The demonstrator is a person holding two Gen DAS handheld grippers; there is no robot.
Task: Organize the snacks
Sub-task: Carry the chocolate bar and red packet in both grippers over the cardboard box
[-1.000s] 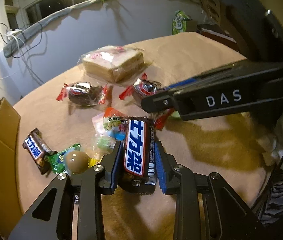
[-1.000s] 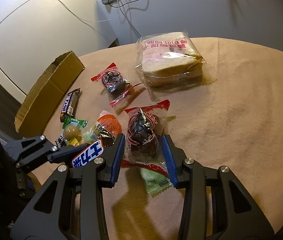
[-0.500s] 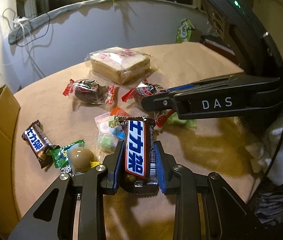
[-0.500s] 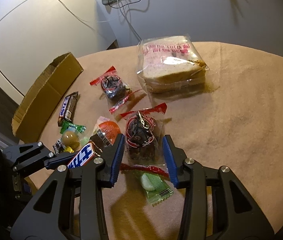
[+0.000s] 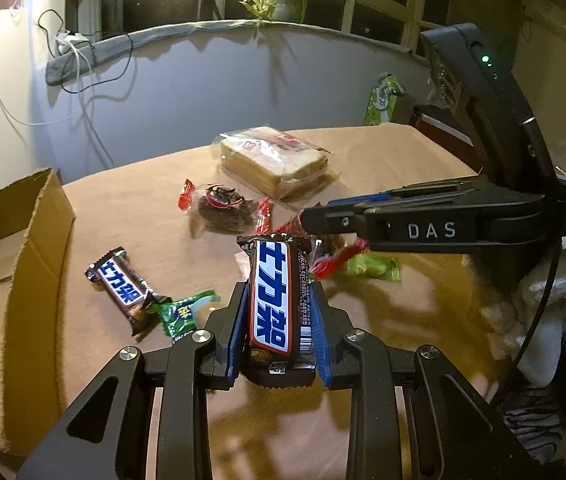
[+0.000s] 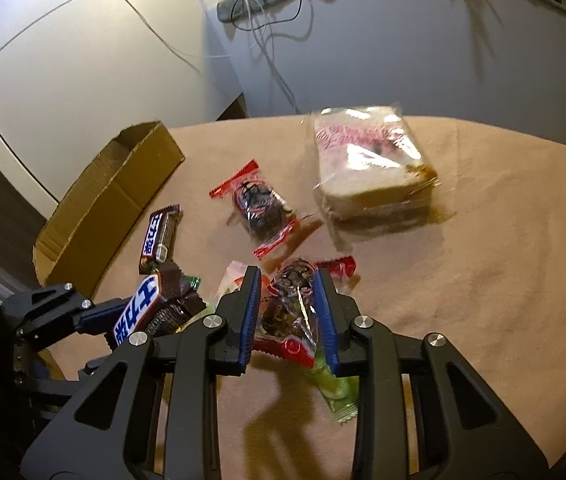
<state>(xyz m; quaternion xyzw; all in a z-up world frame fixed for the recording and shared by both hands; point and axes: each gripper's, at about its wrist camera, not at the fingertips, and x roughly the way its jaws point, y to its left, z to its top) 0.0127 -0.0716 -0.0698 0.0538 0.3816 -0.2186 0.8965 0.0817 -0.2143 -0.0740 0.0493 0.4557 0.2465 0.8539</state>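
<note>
Both bars are raised off the bench; the right tool (image 6: 289, 316) has just been closed on a cake (image 6: 291, 304) (left tool (image 5: 279, 320) clamped on a bar (image 5: 275, 304)), box (image 5: 7, 280) lying left.

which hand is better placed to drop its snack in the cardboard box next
Left, probably: the left gripper grips the chocolate bar, and the cardboard box lies on its side; the right gripper is farther off.
</note>
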